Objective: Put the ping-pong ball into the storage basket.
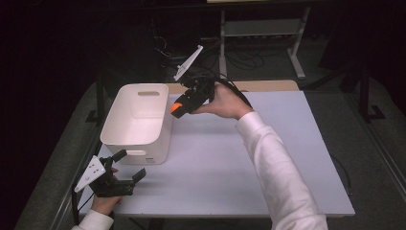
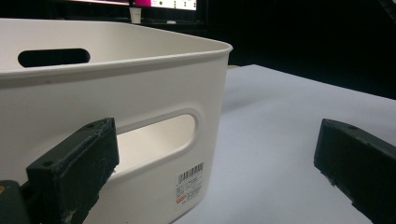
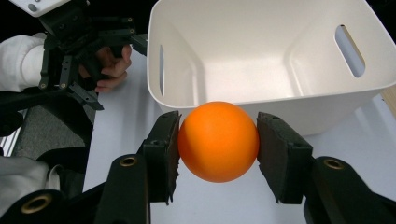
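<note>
Carrying an orange ball [image 3: 218,141] clamped between both jaws, the right claw [image 1: 178,108] hangs just beside the white bin's [image 1: 139,125] right rim, above the counter [image 1: 230,163]. Left claw [image 1: 128,166] sits wide open and empty by the bin's near wall. Likely next: move over the bin, then release.

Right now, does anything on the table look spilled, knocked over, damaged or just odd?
Nothing stands out. The white bin sits upright on the table, looks intact, and its inside appears empty. The right tool holds the orange ball cleanly between its jaws, beside the bin's rim. The left tool is open near the bin's front corner.
</note>
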